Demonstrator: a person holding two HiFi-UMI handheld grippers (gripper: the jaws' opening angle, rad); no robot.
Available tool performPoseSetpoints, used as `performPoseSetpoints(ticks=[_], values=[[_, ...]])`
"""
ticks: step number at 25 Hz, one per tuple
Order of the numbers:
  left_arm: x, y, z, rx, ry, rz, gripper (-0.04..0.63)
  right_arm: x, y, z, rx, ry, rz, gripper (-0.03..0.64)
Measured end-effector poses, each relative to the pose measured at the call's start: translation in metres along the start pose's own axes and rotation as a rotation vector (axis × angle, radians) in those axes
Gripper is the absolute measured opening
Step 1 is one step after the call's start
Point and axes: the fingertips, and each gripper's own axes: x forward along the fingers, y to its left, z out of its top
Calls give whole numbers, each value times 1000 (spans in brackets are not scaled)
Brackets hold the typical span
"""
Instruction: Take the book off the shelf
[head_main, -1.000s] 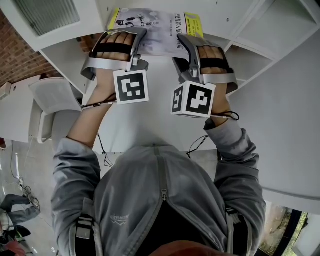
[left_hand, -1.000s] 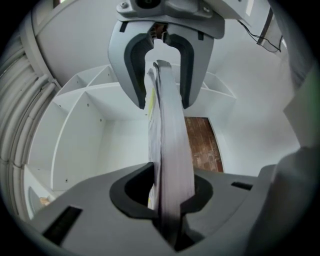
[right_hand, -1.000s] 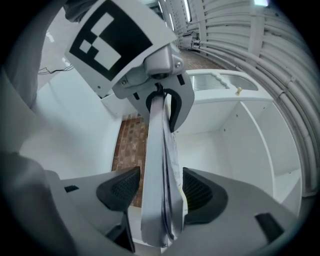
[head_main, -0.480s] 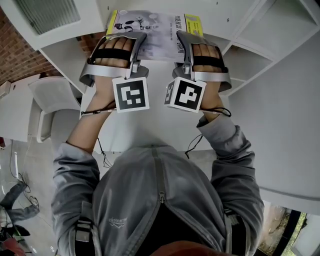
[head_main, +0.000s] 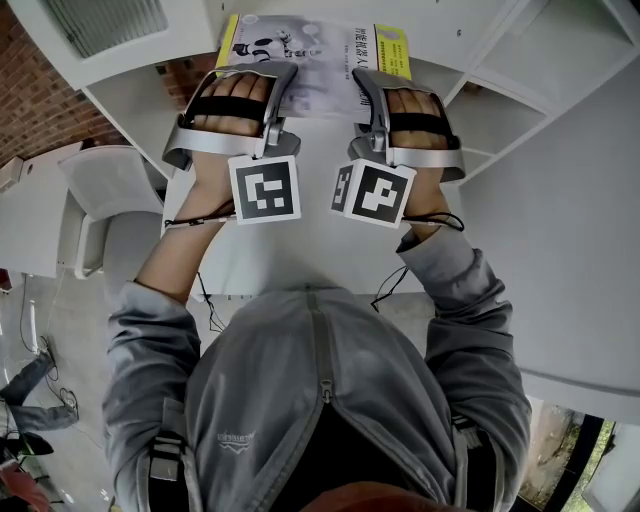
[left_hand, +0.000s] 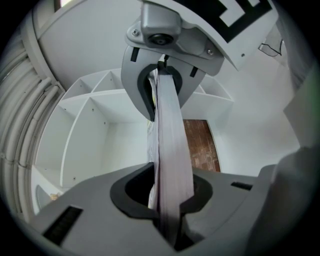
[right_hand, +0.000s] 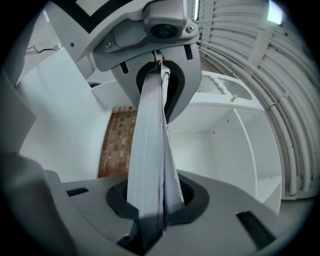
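Note:
A thin book with a grey cover and yellow strips lies flat, sticking out of the white shelf at the top of the head view. My left gripper is shut on its near edge at the left. My right gripper has just been closing and now pinches the same edge at the right. In the left gripper view the book's page edge runs between both jaws of the left gripper. The right gripper view shows the book clamped in the right gripper.
White shelf compartments open behind the book, with a brick wall beyond. A white chair stands at the left below the shelf. A white shelf side panel runs along the right.
The right gripper has straightened, moved a little toward the shelf and closed on the book's edge. The left gripper has stayed where it was, still gripping the book.

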Motion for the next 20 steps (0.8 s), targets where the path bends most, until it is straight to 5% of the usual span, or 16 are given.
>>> performPoseSetpoints(ticks=[14, 20], values=[[-37, 2, 4, 25, 2, 70, 74, -35, -3, 10, 13, -22, -62, 83], [-41, -9, 7, -7, -8, 9, 75, -39, 8, 11, 21, -25, -10, 83]])
